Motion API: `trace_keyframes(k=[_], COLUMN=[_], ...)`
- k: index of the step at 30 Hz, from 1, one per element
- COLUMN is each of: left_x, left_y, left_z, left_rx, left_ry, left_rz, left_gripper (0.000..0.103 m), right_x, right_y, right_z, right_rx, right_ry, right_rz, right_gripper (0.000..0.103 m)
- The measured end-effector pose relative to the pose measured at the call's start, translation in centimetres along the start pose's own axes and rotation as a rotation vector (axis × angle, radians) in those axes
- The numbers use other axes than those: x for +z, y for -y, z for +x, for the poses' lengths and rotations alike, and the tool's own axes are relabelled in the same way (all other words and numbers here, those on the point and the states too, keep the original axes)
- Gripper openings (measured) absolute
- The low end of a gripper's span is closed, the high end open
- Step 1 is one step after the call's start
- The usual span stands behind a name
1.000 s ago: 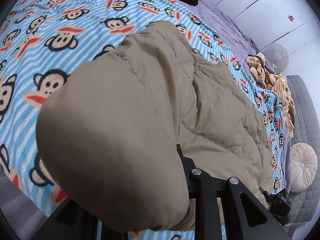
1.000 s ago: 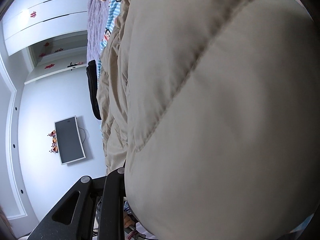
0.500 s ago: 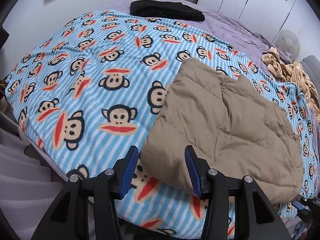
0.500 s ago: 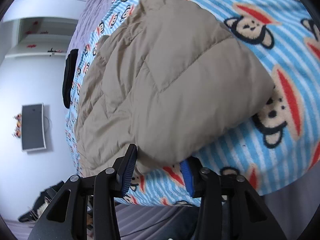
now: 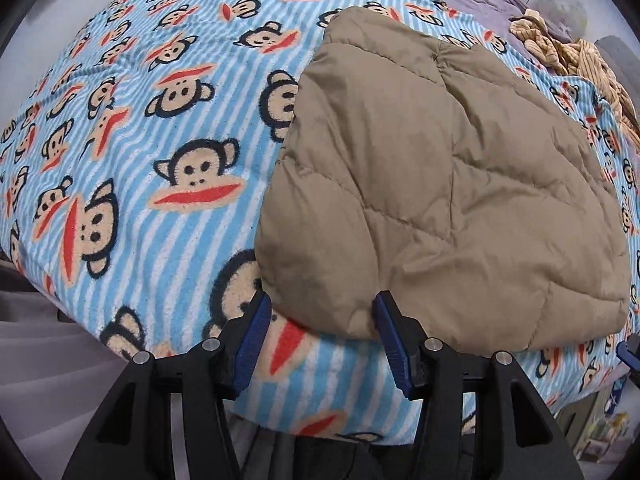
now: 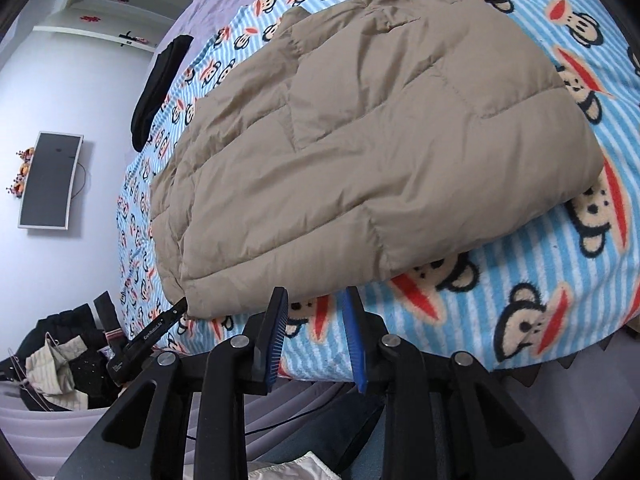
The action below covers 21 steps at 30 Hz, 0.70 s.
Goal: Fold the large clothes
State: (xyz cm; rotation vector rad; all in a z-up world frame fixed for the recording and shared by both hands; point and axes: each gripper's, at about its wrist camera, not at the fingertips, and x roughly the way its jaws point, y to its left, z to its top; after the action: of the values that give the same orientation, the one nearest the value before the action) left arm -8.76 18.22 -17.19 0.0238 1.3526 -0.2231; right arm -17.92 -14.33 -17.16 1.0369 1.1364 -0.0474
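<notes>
- left wrist view: one tan quilted jacket [image 5: 436, 184] lies folded, puffy, on the monkey-print blanket [image 5: 132, 184].
- a second ago it filled both views, gripped; now left gripper [image 5: 318, 336] and right gripper [image 6: 316, 332] stand released, left jaws just widened, right just narrowed, nothing apparently pinched.
- two grippers, one jacket.

The quilted jacket [image 5: 440, 184] is plain khaki-beige. The blanket [image 5: 132, 216] has light blue and white stripes with monkey faces in black, cream and red. The gripper pads [image 6: 278, 340] are blue on black fingers. A garment [image 6: 160, 88] is black.
</notes>
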Motion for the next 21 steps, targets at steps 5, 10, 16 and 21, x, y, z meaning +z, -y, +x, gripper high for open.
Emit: trace_keyframes(k=[5,10,16,21], left_x=[-1.4,-2.0,-1.2,0.0], left_y=[-0.2,0.0,0.8,2.5], left_z=[-2.9,-5.2,-6.2,-6.7], left_rx=[-0.019,0.004,0.033,0.098], left_ry=[-0.016,0.008,0.023,0.052], left_rz=[0.012,0.017,0.0,0.019], left_gripper=[0.056,0.056,0.095,0.1], right_x=[-1.9,-1.9,-0.6,1.0], right_y=[-2.7,-5.1,-7.1,-7.1], right_z=[0.5,0.4,1.4,1.1], right_rx=[-0.009,-0.015,-0.034,-0.043], right_ry=[-0.013,-0.021,-0.067,-0.067], right_rz=[0.011,-0.008,-0.054,-0.066], right_gripper=[0.031,0.031,0.045,0.046])
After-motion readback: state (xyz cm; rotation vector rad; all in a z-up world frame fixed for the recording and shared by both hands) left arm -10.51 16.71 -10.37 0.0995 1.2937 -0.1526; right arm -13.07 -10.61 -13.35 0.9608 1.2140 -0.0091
